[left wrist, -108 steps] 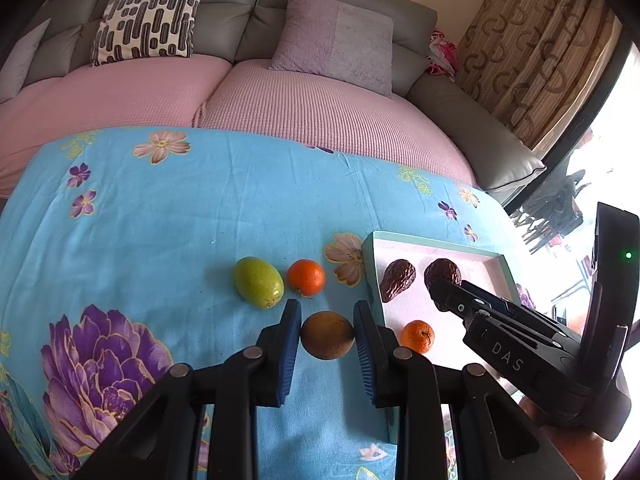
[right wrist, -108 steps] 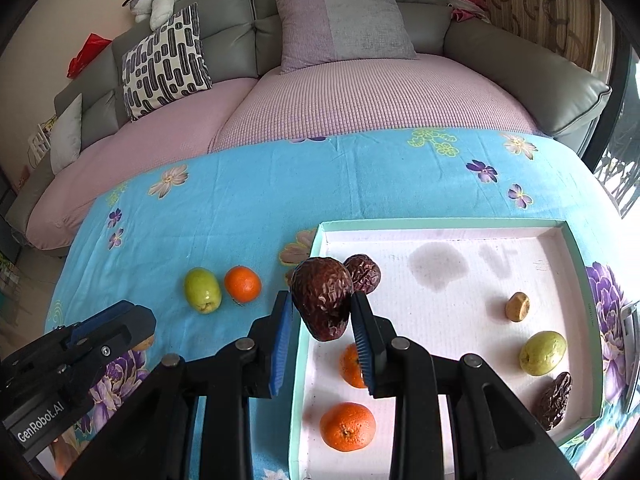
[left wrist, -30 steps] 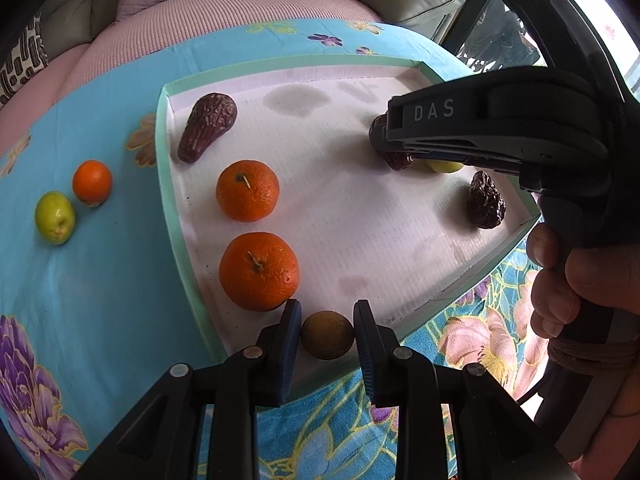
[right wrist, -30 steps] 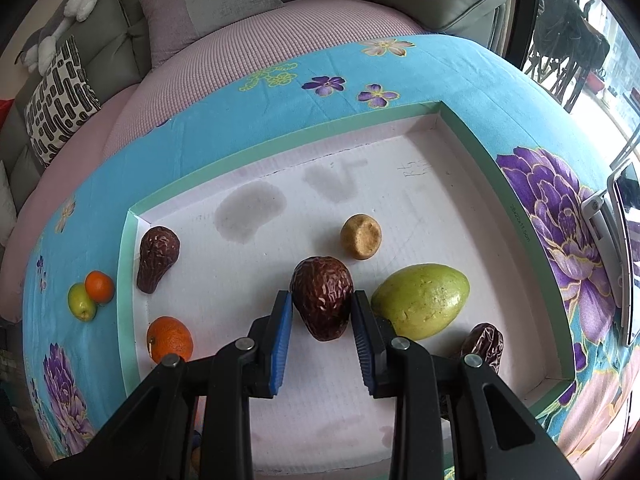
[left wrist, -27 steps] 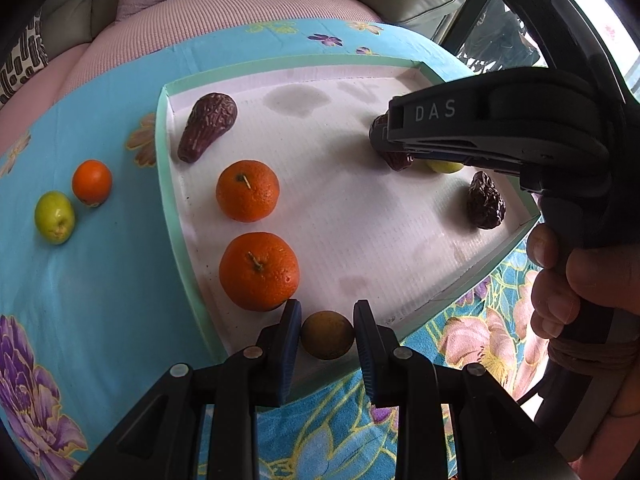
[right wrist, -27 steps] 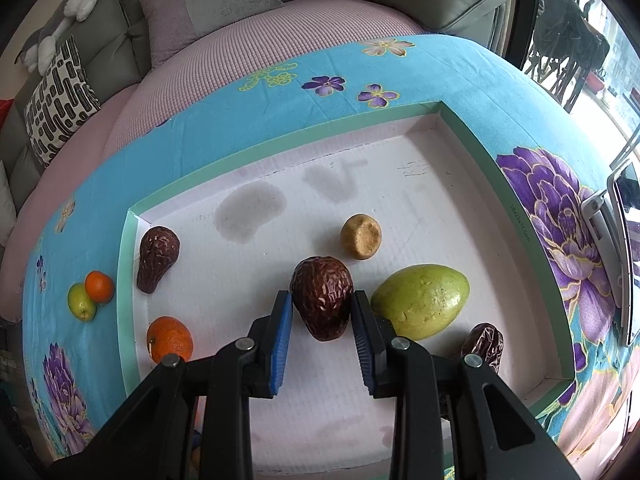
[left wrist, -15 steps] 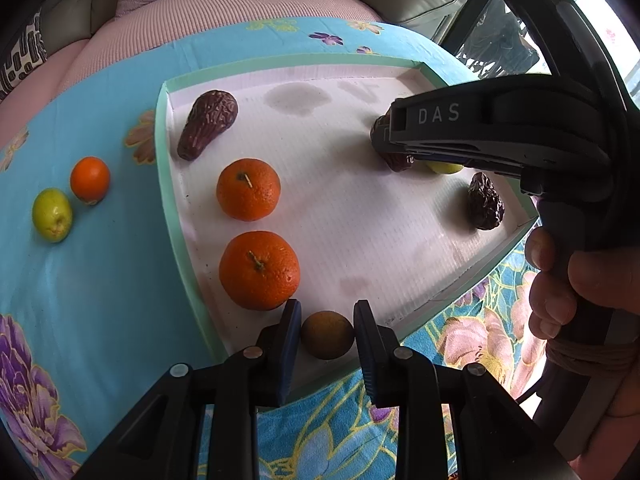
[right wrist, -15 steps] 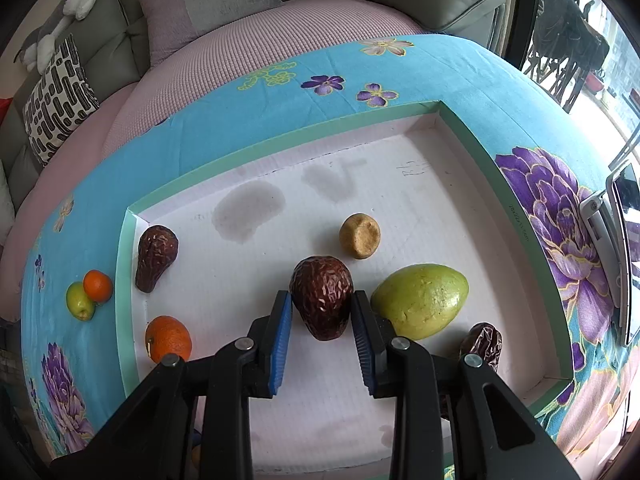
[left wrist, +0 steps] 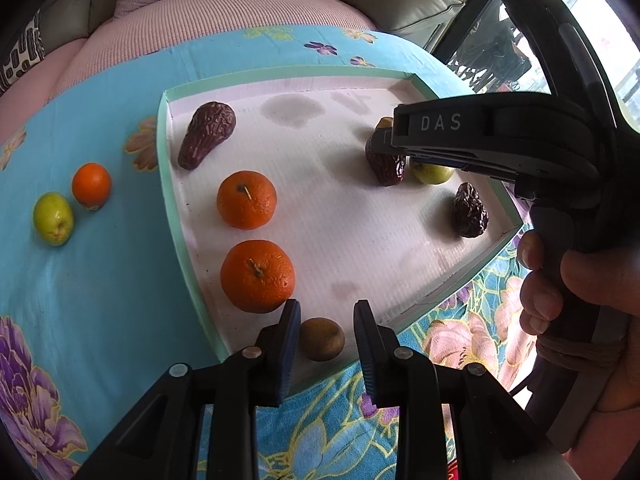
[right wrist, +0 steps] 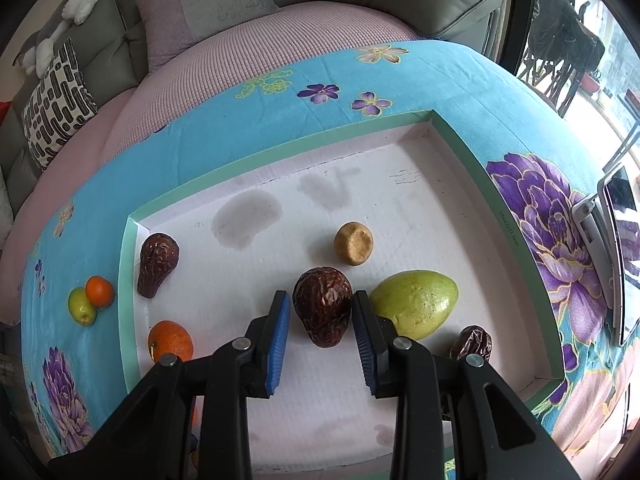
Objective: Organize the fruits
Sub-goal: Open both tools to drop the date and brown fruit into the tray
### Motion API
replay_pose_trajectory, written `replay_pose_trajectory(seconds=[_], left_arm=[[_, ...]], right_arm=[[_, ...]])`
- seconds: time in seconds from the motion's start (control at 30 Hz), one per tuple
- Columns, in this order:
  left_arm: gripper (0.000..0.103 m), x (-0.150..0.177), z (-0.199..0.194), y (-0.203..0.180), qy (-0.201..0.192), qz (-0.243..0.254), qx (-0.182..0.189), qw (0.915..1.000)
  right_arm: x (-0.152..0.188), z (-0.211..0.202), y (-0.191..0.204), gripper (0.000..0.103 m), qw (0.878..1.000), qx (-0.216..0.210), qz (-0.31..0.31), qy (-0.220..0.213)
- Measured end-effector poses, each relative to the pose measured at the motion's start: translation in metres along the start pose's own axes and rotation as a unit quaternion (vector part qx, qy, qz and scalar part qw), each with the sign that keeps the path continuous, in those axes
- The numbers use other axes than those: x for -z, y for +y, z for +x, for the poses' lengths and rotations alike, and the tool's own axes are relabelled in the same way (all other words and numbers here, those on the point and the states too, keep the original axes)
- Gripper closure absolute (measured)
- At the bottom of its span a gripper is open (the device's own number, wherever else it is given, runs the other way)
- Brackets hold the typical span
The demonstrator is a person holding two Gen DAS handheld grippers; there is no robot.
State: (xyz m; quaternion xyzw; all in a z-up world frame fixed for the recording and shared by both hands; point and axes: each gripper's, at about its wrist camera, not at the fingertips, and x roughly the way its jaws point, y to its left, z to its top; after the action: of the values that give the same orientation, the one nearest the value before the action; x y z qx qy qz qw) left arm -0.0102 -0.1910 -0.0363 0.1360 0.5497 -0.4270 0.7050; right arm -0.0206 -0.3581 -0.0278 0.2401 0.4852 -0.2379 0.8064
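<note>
A white tray with a green rim lies on a blue flowered cloth. My left gripper is open around a small brown fruit resting in the tray's near corner, with gaps on both sides. My right gripper is open around a dark wrinkled fruit lying on the tray floor, also seen in the left wrist view. Two oranges, another dark wrinkled fruit, a green fruit, a tan fruit and a small dark fruit lie in the tray.
A small orange and a small green fruit lie on the cloth left of the tray. A sofa with cushions stands behind. A white device lies on the cloth right of the tray.
Both grippers have opened: the left let go of the small brown fruit in the tray's near corner, and the right let go of the dark wrinkled fruit beside the green fruit.
</note>
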Motion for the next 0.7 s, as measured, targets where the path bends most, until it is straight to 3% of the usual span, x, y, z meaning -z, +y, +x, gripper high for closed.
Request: replay_pose_trajectory(seconds=[0.13, 0.3, 0.43, 0.5, 0.57, 0.7], left_arm=[[0.072, -0.001, -0.01, 0.002, -0.013, -0.004, 0.005, 0.9999], [0.072, -0.006, -0.03, 0.012, -0.041, -0.019, 0.01, 0.9989], [0.071, -0.009, -0.043, 0.034, -0.066, -0.051, -0.01, 0.9964], [0.066, -0.01, -0.046, 0.047, -0.071, -0.07, -0.026, 0.9947], [0.052, -0.01, -0.049, 0.061, -0.076, -0.089, -0.031, 0.9927], [0.043, -0.008, -0.056, 0.087, -0.09, -0.124, -0.039, 0.9874]], right_arm=[[0.0, -0.011, 0.002, 0.063, 1.0, -0.002, -0.001, -0.015], [0.0, -0.021, 0.004, 0.063, 0.999, 0.002, -0.004, -0.031], [-0.001, -0.021, 0.007, 0.063, 0.999, 0.001, -0.01, -0.031], [-0.001, -0.02, 0.009, 0.063, 0.999, 0.001, -0.014, -0.03], [-0.001, -0.02, 0.011, 0.063, 0.999, 0.001, -0.018, -0.029], [-0.002, -0.019, 0.015, 0.063, 0.999, 0.002, -0.023, -0.028]])
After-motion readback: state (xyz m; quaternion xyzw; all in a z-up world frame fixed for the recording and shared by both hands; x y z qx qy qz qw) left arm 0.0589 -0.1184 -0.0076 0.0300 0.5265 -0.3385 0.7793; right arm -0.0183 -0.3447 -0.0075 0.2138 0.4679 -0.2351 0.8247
